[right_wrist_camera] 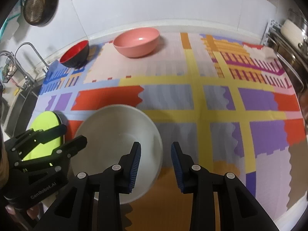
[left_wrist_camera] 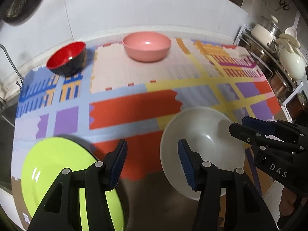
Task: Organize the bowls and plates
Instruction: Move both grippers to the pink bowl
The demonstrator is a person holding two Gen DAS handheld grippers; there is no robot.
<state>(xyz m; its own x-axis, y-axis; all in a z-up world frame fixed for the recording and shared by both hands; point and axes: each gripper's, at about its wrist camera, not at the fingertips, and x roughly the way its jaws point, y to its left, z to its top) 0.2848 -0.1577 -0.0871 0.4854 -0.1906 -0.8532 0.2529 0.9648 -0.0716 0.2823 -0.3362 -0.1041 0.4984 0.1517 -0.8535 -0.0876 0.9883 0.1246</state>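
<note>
Left wrist view: the left gripper (left_wrist_camera: 152, 163) fills the lower centre of the frame, its blue-padded jaws standing apart with nothing between them. A lime-green plate (left_wrist_camera: 57, 173) lies at lower left, partly behind the left-hand finger; a white bowl (left_wrist_camera: 202, 144) sits at lower right, its rim passing behind the right-hand finger, untouched by the pads. A red-and-black bowl (left_wrist_camera: 66, 59) stands at upper left and a pink bowl (left_wrist_camera: 146, 46) at upper centre, both on the patterned mat (left_wrist_camera: 134, 104). Stacked pots (left_wrist_camera: 279, 53) occupy the right edge.

Right wrist view: the right gripper (right_wrist_camera: 155, 165) at lower centre has its jaws partly apart, gripping nothing; the white bowl's rim lies just behind the left-hand finger. A faucet (right_wrist_camera: 28, 57) appears at the left edge.
</note>
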